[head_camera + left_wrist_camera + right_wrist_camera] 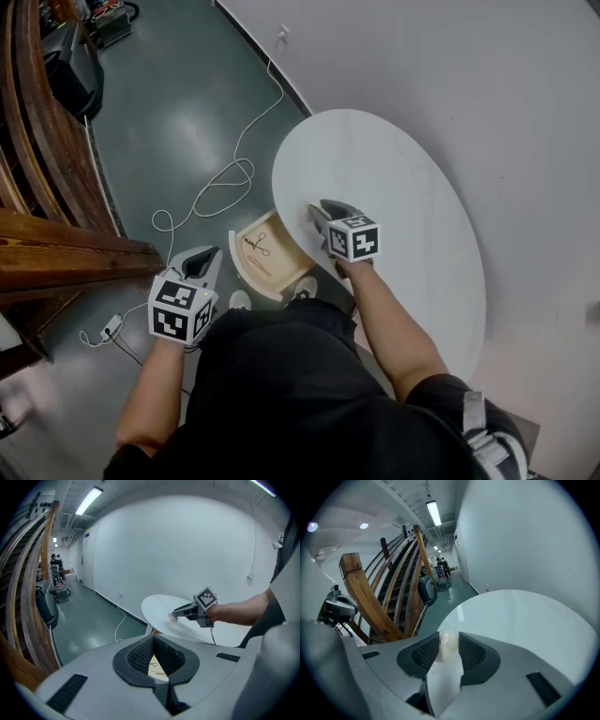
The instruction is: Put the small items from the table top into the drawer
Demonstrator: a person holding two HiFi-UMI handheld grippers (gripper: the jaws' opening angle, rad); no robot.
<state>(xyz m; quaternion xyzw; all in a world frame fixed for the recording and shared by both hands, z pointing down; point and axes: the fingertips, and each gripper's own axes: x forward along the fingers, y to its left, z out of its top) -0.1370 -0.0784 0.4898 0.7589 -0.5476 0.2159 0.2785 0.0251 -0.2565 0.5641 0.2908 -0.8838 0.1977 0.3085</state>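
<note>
Right tool (449,644) pinches small pale item (444,654) over surface's (412,178) edge; hold firm, lower into drawer (272,267) before releasing. Left tool (153,652) spread, empty.

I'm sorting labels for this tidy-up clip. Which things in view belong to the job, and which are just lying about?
Part of the job: table; open drawer with scissors already inside; small pale item gripped by the right gripper; left gripper, open and empty.
Just lying about: white cable and plug adapter on the floor; wooden stairs.
</note>
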